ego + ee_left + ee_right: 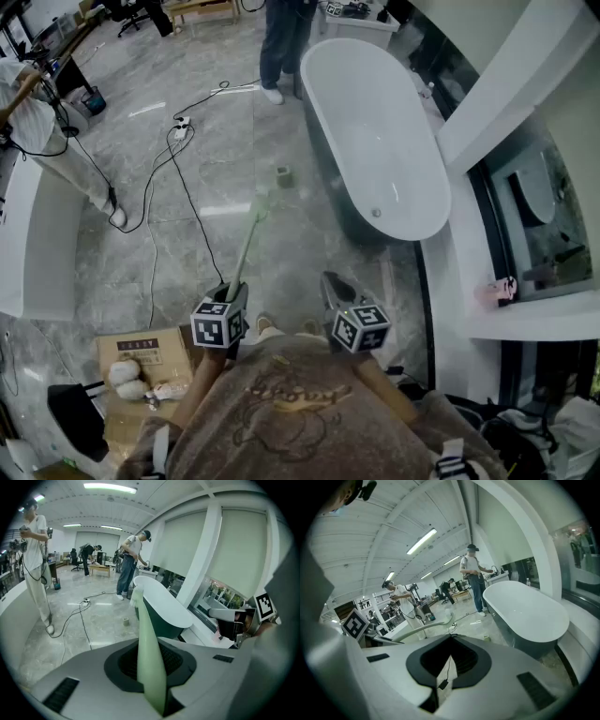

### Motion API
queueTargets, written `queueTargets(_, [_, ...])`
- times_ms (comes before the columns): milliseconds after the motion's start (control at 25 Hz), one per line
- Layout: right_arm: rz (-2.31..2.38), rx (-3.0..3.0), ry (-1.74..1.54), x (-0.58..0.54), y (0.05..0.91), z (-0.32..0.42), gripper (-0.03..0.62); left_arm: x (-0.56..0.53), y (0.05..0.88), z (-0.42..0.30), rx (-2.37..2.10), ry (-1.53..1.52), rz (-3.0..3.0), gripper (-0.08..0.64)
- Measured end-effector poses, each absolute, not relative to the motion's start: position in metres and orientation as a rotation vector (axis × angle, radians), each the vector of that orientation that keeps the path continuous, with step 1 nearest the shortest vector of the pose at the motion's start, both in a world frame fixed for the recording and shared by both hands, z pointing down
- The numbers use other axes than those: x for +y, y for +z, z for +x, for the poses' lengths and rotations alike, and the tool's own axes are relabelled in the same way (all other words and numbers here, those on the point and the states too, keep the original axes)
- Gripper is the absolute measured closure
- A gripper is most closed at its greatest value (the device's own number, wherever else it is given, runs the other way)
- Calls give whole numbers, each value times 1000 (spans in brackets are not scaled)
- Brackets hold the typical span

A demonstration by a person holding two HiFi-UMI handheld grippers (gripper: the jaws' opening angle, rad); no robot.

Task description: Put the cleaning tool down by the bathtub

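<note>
The cleaning tool [248,242] is a long pale green handle with a small brush head at its far end. My left gripper [233,290] is shut on the handle's near end and holds it slanted forward over the grey floor, short of the bathtub. In the left gripper view the handle [148,641] fills the gap between the jaws of the left gripper [151,670]. The white oval bathtub [375,131] stands ahead to the right, also seen as bathtub [161,604] and bathtub [529,609]. My right gripper [331,281] is beside the left one, shut with nothing in it [450,641].
Black cables [173,178] and a power strip [181,125] lie on the floor at left. A small roll [284,175] sits near the tub. One person [281,42] stands at the tub's far end, another [47,141] at left. A cardboard box [141,354] is by my feet.
</note>
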State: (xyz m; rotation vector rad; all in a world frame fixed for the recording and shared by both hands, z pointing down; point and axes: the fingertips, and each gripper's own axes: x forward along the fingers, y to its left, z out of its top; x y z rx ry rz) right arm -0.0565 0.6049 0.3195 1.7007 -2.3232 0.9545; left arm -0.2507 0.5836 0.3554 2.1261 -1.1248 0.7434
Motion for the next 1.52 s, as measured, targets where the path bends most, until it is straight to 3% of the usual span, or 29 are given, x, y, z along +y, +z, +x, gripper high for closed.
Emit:
queueTargets(880, [1814,-2322,889,538,321,-88,592,517,374,-281,-1020,756,2190,506])
queueTargets(1520, [1682,-2394,922,339,334,-48,592,341,393,-225,-1013,780,2163,506])
